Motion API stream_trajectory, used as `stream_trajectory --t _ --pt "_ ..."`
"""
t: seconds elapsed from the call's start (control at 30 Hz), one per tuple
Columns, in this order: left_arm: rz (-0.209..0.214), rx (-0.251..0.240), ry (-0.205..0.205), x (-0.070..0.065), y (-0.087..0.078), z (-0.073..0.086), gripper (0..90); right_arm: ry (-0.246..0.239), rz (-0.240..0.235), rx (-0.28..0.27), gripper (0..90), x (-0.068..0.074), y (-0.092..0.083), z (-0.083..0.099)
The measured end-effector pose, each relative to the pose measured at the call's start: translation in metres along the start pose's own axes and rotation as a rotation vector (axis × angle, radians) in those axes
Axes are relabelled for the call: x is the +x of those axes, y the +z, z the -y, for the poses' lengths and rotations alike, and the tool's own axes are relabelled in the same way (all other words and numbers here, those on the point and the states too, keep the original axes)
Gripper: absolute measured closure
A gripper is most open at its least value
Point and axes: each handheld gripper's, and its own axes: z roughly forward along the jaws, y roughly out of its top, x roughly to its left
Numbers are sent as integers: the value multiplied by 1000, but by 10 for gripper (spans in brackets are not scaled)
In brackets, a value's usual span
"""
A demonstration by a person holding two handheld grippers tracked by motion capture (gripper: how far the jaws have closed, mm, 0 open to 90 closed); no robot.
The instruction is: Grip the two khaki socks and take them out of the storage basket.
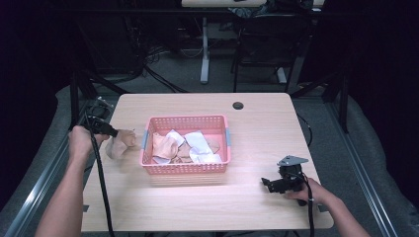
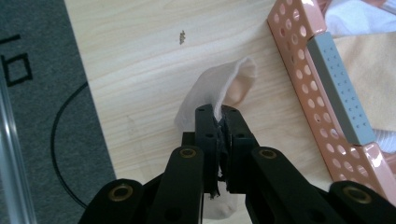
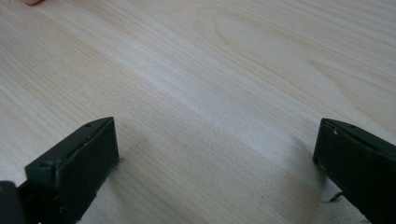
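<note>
Left tool (image 2: 219, 122) clamps a pale sock (image 2: 219, 91) beside the basket (image 2: 322, 79); right tool (image 3: 215, 158) gapes.

The pale sock (image 2: 212, 88) is disappearing between the left gripper (image 2: 219, 122)'s closed jaws, its lower part passing behind them. The pink basket (image 2: 299, 51) is running off the frame at 3 o'clock, and its cloth contents (image 1: 185, 145) are too small to identify.
</note>
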Motion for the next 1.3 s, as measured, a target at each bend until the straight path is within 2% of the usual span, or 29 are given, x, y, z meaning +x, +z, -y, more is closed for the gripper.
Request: stream_trajectory --t 0.13,0.4,0.63,0.73,0.83,1.0,1.07,1.17,1.3 --pt "12 14 0 -1 10 3 865 -1 0 0 0 0 0 0" --pt "-4 54 -17 0 32 10 863 -1 0 -1 0 0 0 0" --pt "5 54 -43 1 44 16 828 -1 0 0 0 0 0 0" --pt "22 63 -53 1 47 18 732 0 0 -1 0 0 0 0" --pt "22 63 -64 1 45 20 579 -2 0 -2 0 0 0 0" --pt "-12 48 -52 -2 33 21 381 0 0 -1 0 0 0 0" --pt "-4 31 -53 -1 26 21 308 0 0 0 0 0 0 0" --pt "-9 2 -60 -1 11 18 247 0 0 0 0 0 0 0" --pt "-21 -38 -46 -5 -8 13 197 -1 0 0 0 0 0 0"
